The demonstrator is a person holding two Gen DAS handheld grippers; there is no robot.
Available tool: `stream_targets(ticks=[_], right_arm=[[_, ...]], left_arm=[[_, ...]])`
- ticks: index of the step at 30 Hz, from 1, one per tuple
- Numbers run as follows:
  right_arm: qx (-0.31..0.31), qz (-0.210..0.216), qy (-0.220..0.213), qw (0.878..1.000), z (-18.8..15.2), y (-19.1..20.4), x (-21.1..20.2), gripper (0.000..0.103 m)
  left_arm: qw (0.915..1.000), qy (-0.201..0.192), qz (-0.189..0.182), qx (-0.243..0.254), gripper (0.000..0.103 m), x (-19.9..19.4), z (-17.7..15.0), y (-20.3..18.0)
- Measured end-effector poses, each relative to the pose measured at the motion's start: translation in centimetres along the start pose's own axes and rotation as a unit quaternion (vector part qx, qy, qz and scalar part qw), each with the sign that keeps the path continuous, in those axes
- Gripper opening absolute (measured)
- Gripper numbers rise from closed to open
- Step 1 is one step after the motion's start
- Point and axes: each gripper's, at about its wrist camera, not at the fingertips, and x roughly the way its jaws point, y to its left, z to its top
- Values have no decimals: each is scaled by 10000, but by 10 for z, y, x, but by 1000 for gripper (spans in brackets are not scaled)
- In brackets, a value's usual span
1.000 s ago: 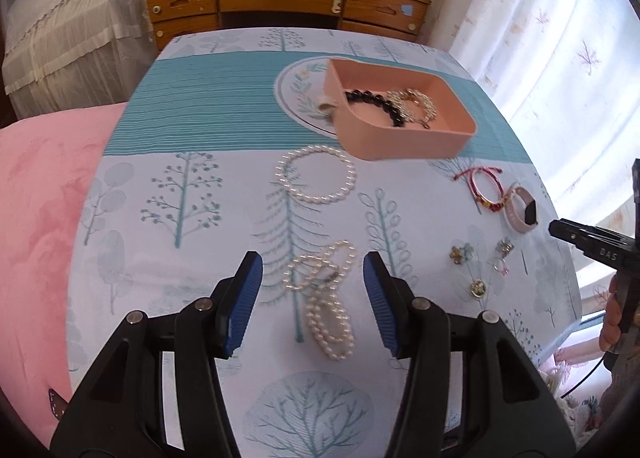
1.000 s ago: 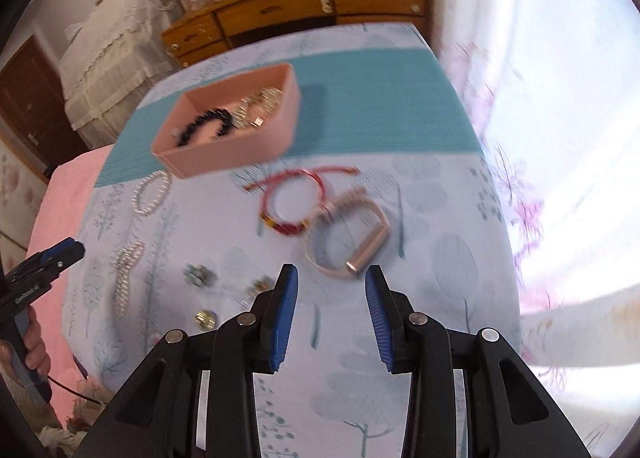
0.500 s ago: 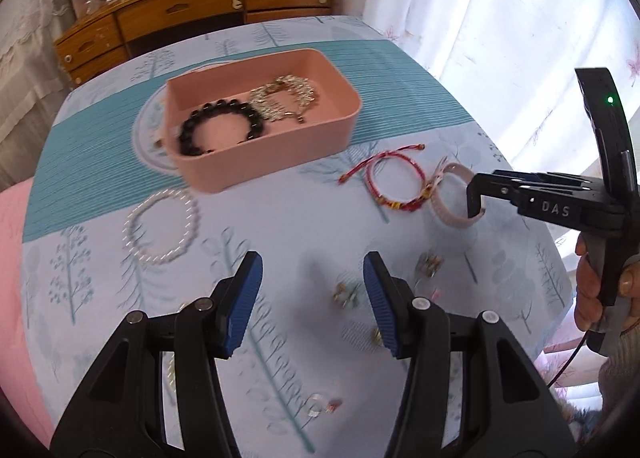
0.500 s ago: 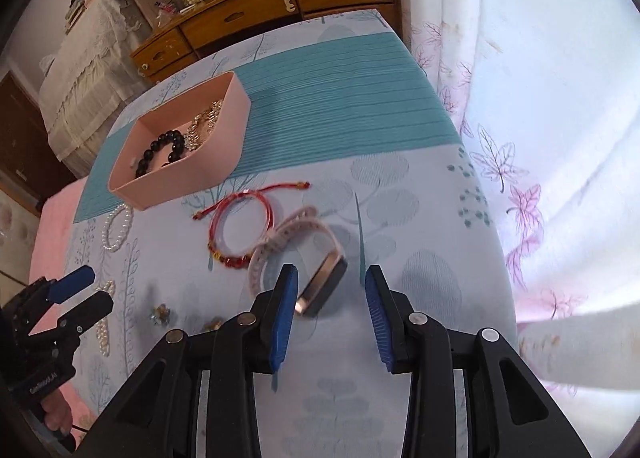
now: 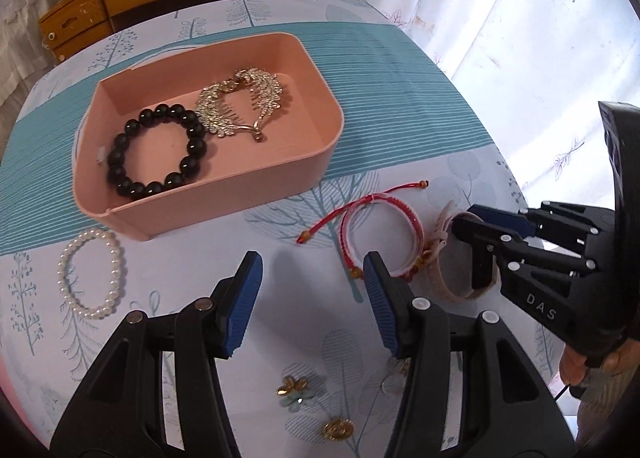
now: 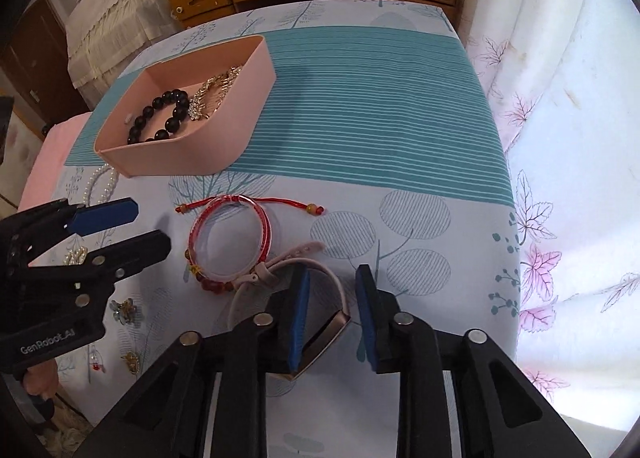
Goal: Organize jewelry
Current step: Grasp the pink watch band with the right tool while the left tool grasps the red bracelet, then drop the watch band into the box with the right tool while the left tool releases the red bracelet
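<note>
My left gripper (image 5: 312, 298) hangs spread over bare tablecloth (image 5: 400, 106), nothing between the pads. Pink rectangular plastic tray (image 5: 280, 174) sits beyond. My right gripper (image 6: 334, 310) has just been closing around the pink-strapped metal-faced watch (image 6: 324, 334); contact unclear.

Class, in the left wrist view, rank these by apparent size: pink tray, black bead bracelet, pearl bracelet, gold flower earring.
1. pink tray
2. black bead bracelet
3. pearl bracelet, though it looks close to the black one
4. gold flower earring
</note>
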Motion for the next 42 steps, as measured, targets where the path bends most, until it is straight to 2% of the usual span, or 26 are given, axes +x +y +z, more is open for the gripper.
stream_targets(ticks=[4,9,13,15,16,17,23,30,36,42], right_arm=[[186,-9,-69,9998,-7,-3,-1,12],[477,51,-103,9988,-20,-13,-8,11],[832,266,-207,9960,-35,-22,-20,10],[972,366,-264,9942,-45,-25,-26,10],[1046,421,-279,9932,-50,-26,-29,10],[1093,447,-285,9926,-54,-27,-31,10],[1246,577,-309,9900,-70,-23,-36,10],[1294,679,-294,9888,-70,-12,-43,10],[1168,708,-506,9893,-43,0,-59,10],[1108,797,-894,9866,10,18,-77,10]], left_arm=[[9999,142,19,-5,49,12,5,-6],[9988,366,295,115,50,25,9,-15],[9973,384,557,287,49,29,10,-26],[9976,401,451,346,33,28,11,-29],[9972,389,482,430,12,27,12,-32],[9968,388,518,479,4,27,12,-34],[9979,83,482,425,3,13,2,-33],[9975,-422,403,407,3,-41,-8,-19],[9959,-793,428,11,3,-88,16,27],[9926,-992,638,-287,3,-96,45,74]])
